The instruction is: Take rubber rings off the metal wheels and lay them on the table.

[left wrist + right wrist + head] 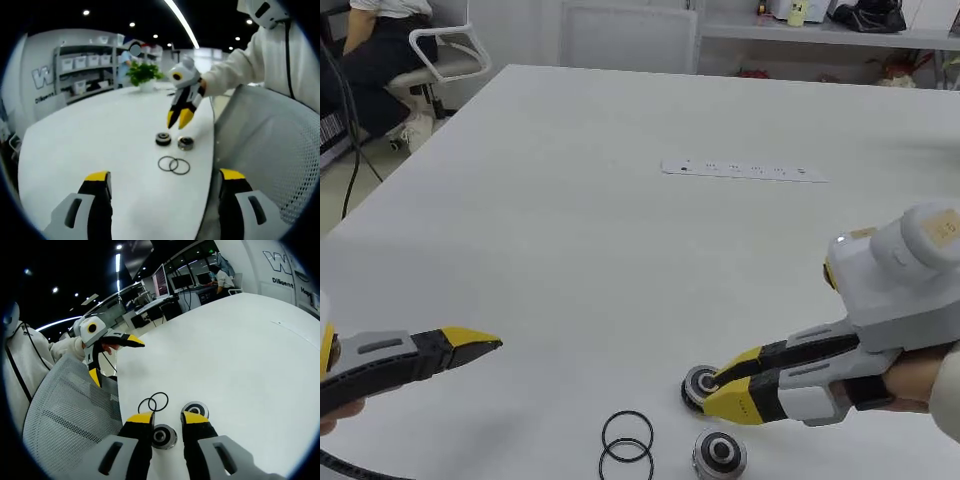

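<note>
— Rubber rings (627, 445) lie flat, lower centre of the head view. The right gripper (167, 419) straddles a wheel (164, 436), jaws apart.
— The left gripper (490, 344) (gaping, empty) waits lower left. With nothing bracing it, that wheel could skid off the table (570, 230) when pinched.

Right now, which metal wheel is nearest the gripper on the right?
The metal wheel lying between the right gripper's jaws. The other wheel sits apart, outside them.

An office, shown by desk monitors (162, 279), shelves of bins (82, 70), swivel chair (445, 55).
</note>
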Tool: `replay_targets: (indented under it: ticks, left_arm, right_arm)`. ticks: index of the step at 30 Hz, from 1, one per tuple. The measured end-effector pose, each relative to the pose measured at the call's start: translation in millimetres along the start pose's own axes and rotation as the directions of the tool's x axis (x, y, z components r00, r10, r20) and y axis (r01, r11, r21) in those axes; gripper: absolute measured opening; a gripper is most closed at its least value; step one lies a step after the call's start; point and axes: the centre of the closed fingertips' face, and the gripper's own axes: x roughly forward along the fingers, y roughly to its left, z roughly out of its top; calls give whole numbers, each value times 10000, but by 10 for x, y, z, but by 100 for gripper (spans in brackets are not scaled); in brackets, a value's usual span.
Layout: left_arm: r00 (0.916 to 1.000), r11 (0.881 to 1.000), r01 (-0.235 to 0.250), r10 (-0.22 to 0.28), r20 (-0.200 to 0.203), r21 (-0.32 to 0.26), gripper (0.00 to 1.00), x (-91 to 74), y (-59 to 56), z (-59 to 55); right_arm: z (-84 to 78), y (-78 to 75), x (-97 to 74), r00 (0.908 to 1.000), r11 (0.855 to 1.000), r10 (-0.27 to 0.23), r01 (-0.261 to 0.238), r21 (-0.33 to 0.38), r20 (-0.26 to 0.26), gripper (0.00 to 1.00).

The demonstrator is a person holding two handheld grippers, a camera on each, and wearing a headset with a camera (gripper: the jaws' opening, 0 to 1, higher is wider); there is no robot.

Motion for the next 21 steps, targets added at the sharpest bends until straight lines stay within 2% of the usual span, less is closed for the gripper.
replay_targets:
  ticks: [9,21]
  left_arm:
    - [9997,9992,231,-229,-70,331,89,61,47,92]
    - [9954,9915,945,-925,-261,894,89,183,73,297]
  right_arm:
    - [-91,-148,-158,9983,9987,-468,461,200,355,19]
    - [-204,-263,-192,9958,9956,-831,813,461,383,19]
